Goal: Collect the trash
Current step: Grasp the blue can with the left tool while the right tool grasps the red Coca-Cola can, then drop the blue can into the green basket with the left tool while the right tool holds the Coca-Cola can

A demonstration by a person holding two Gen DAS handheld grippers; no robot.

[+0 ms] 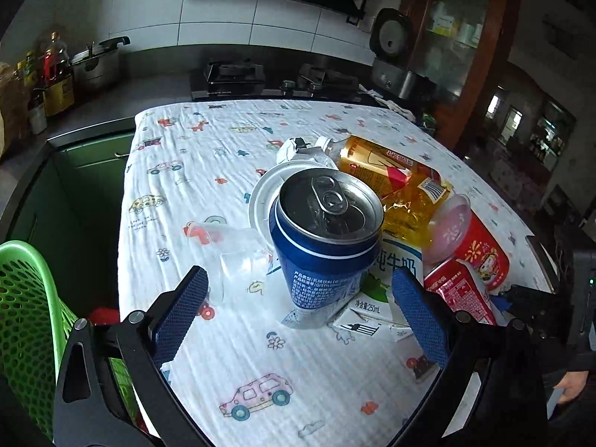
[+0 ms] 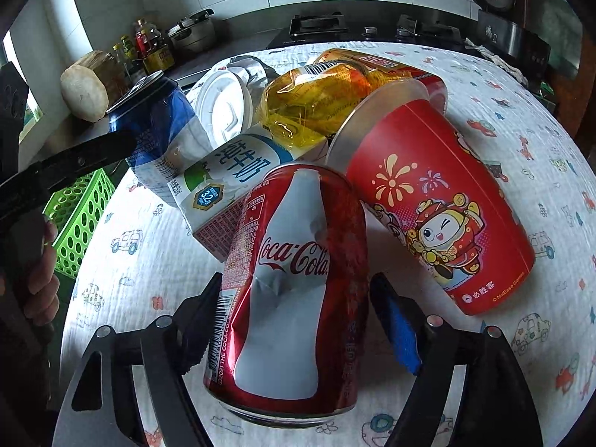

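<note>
A pile of trash lies on the patterned tablecloth [image 1: 208,171]. A dented blue and white can [image 1: 324,246] stands upright; my left gripper [image 1: 298,290] is open with its jaws on either side of the can's base, not touching. A dented red Coca-Cola can [image 2: 294,287] lies between the open jaws of my right gripper [image 2: 298,316], the left pad close to it, the right pad apart. Behind are a milk carton [image 2: 227,186], a crushed yellow bottle [image 2: 320,100], a red paper cup [image 2: 436,208], a white lid [image 2: 223,108] and a clear plastic cup [image 1: 238,253].
A green perforated basket [image 1: 26,316] stands off the table's left edge, also in the right wrist view [image 2: 82,212]. Behind the table are a stove [image 1: 260,78], a pot [image 1: 97,63], bottles [image 1: 52,70] and a rice cooker [image 1: 395,56].
</note>
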